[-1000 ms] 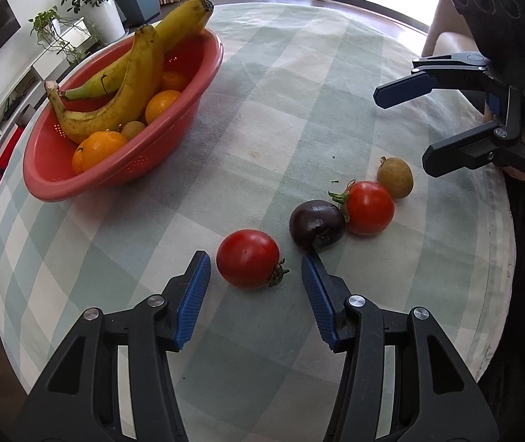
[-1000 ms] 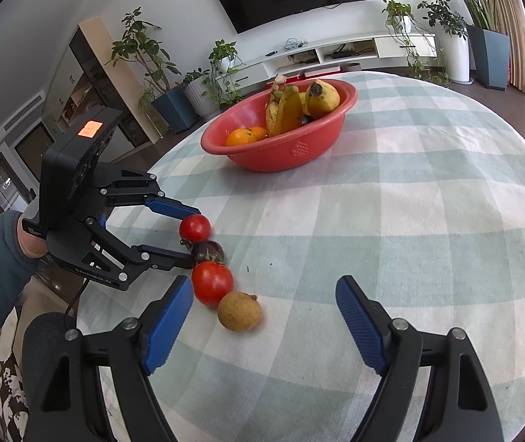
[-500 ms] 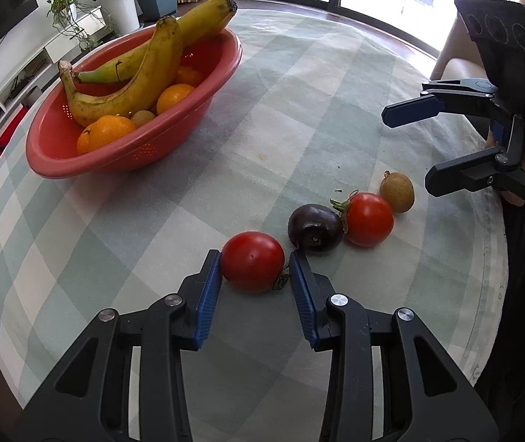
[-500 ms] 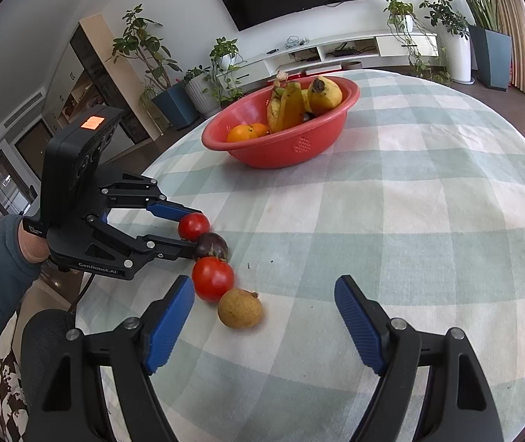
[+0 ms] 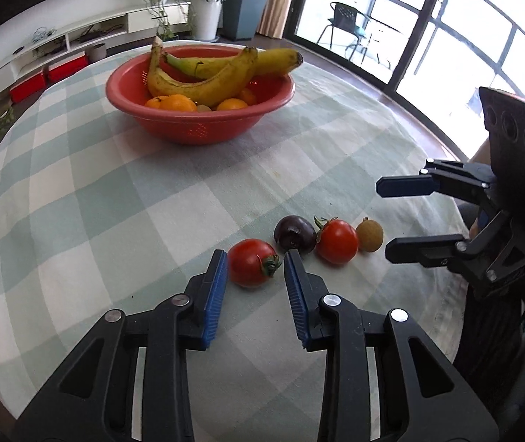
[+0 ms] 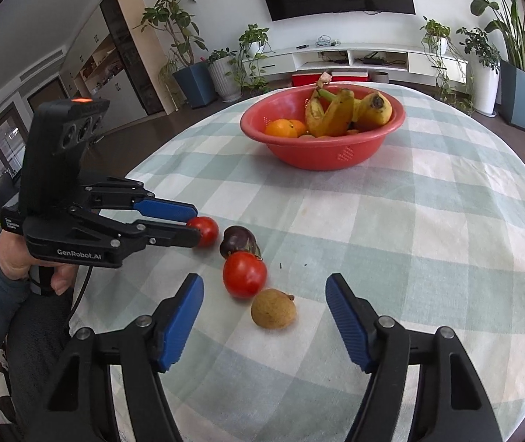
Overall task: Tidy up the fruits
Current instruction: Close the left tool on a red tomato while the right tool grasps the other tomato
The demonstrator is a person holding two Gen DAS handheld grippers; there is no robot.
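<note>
Bowl part filled, four fruits left on the table near its edge.

The red bowl point(image 5: 199, 110) toward the far side of the table point(image 6: 446, 221) already holds bananas point(image 5: 210, 77) and oranges point(image 5: 174, 103). Four pieces lie in a row by the near edge: a tomato point(image 5: 253, 262), a dark purple fruit point(image 5: 294, 232), a second tomato point(image 5: 337, 241) and a small brown fruit point(image 6: 273, 308). The left claw point(image 5: 255, 269) is clamped on the first tomato, its pads pressing both sides; whether it has left the cloth I cannot tell. The right claw point(image 6: 264, 316) is closing, its jaws standing either side of the brown fruit but not touching it. As I judge it, roughly half remains: these four must reach the bowl.
</note>
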